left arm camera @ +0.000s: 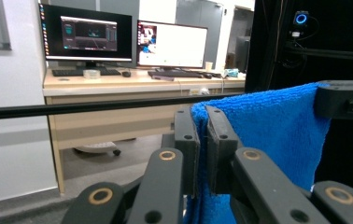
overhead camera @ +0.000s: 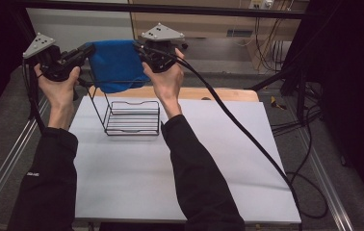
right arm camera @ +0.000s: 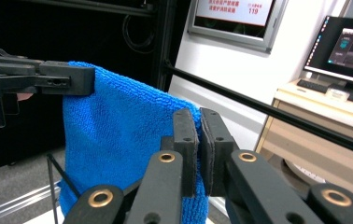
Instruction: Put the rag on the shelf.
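My sleeves [overhead camera: 50, 183] low; left gripper [overhead camera: 89, 49] and right gripper [overhead camera: 138, 48] each clamped on a top corner of the blue cloth [overhead camera: 115, 65], stretched flat above the wire rack [overhead camera: 132, 118] for draping.

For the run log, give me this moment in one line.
left gripper: shut on blue towel | right gripper: shut on towel | towel: held above wire rack
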Demonstrator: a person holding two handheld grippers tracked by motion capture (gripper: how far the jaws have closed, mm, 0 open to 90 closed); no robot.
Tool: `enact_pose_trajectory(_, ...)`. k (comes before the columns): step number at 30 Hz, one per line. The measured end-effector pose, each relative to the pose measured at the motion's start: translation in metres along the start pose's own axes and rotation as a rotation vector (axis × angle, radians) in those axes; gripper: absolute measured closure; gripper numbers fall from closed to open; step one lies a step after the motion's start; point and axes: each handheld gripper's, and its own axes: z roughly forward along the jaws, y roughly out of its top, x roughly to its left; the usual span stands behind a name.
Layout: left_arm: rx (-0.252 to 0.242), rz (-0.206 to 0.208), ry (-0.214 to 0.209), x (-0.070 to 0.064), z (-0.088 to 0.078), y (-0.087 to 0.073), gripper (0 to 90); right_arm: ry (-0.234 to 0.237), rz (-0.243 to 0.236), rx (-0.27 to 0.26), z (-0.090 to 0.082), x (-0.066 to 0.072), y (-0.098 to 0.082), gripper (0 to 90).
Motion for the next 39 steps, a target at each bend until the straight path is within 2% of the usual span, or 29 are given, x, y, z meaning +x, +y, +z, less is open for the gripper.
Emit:
enact_pose_trajectory(6, 0.022, 0.025, -0.003, -0.002, -0.002, -0.007, 84.7, 0.006, 0.008, 0.034, 0.000, 0.000, -0.010, 86.5)
enact_pose_trajectory(11, 0.026, 0.016, -0.007, 0.001, -0.007, -0.011, 84.7, 0.016, -0.011, 0.044, 0.000, 0.005, -0.013, 86.5)
enact_pose_trajectory(18, 0.039, 0.027, -0.025, 0.001, -0.017, -0.015, 84.6, 0.027, -0.034, 0.069, -0.006, 0.016, -0.013, 86.4)
enact_pose_trajectory(23, 0.045, 0.015, -0.037, 0.002, -0.020, -0.020, 84.6, 0.033, -0.026, 0.085, -0.008, 0.019, -0.012, 86.4)
enact_pose_trajectory(29, 0.060, 0.029, -0.043, -0.001, -0.020, -0.023, 84.6, 0.025, -0.050, 0.119, -0.010, 0.021, -0.013, 86.3)
enact_pose_trajectory(31, 0.056, 0.032, -0.046, -0.002, -0.022, -0.024, 84.6, 0.029, -0.054, 0.115, -0.012, 0.022, -0.013, 86.3)
enact_pose_trajectory(35, 0.062, 0.041, -0.058, -0.004, -0.024, -0.024, 84.5, 0.045, -0.020, 0.115, -0.016, 0.020, -0.017, 86.3)
enact_pose_trajectory(39, 0.090, 0.062, -0.050, -0.009, -0.026, -0.024, 84.1, 0.060, -0.035, 0.112, -0.019, 0.021, -0.020, 86.3)
